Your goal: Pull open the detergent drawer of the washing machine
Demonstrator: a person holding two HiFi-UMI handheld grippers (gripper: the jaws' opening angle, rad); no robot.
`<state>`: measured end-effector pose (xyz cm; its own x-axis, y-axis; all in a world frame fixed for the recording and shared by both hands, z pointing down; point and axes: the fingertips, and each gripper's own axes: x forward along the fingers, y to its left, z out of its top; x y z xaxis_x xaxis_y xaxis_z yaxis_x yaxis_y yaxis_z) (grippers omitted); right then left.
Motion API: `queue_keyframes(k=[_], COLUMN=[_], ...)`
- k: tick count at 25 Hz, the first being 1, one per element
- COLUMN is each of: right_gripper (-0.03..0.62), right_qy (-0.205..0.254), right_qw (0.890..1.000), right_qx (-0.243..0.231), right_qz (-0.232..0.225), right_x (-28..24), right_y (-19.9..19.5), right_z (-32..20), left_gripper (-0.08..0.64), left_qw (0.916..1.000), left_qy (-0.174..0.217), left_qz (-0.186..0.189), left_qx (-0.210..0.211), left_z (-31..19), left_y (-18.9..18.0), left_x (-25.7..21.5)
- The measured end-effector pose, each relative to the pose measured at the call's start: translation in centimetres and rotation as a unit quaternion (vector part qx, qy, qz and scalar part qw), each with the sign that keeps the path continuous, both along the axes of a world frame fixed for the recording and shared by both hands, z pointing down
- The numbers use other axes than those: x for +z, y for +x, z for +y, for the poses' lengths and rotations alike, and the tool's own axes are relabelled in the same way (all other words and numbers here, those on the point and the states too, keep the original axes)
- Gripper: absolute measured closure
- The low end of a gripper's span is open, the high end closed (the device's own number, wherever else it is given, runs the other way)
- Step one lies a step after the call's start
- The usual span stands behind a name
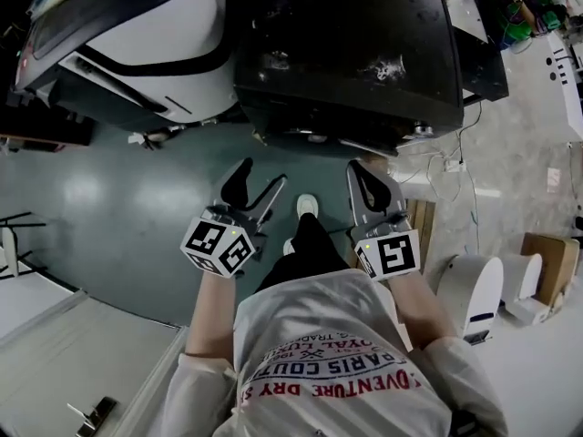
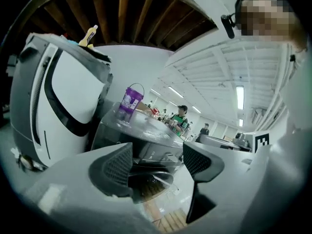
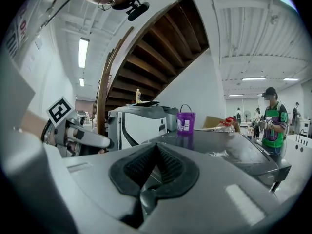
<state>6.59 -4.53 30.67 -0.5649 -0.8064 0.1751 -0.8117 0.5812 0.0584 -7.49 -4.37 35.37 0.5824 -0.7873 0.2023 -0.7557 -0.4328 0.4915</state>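
1. The dark washing machine (image 1: 346, 53) fills 12 o'clock in the head view, well apart from both tools. Its detergent drawer cannot be told apart on the front face in any view. The reach is judged not yet begun. To do it well, find the drawer front first, close squarely on its lip, then pull straight back toward 6 o'clock, level and without twist.
2. A white machine (image 1: 137, 35) stands beside it at 10 o'clock and is not concerned.
3. Both forearms are held forward, side by side, with the tools pointing to 12 o'clock.
4. The left gripper (image 1: 258, 185) has its jaws spread with nothing between them. It is the readier tool for the lip.
5. The right gripper (image 1: 369, 185) has its jaws pressed together and is empty.
6. A purple bucket (image 2: 130, 99) stands on the dark machine's top, and a jerked pull could disturb it.
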Motion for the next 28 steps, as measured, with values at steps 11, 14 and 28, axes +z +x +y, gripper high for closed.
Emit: queue_keyframes(k=[11, 14, 28], right_gripper=[0.591, 0.591, 0.591], right_qy=[-0.014, -0.021, -0.048], right_qw=[0.999, 0.999, 0.998], right_qx=[0.015, 0.008, 0.018], right_qz=[-0.028, -0.028, -0.024], right_x=[4.7, 6.2, 10.9], right_y=[-0.6, -1.0, -1.9], right_z=[-9.7, -11.0, -12.0], left_gripper=[0.233, 0.233, 0.232], left_qw=[0.9775, 0.9656, 0.882], left_qy=[-0.082, -0.1, -0.086], left_qz=[0.194, 0.24, 0.462], left_qx=[0.008, 0.009, -0.039], left_z=[-9.7, -11.2, -16.1], left_y=[2.4, 3.0, 1.7], left_x=[8.2, 10.2, 15.3])
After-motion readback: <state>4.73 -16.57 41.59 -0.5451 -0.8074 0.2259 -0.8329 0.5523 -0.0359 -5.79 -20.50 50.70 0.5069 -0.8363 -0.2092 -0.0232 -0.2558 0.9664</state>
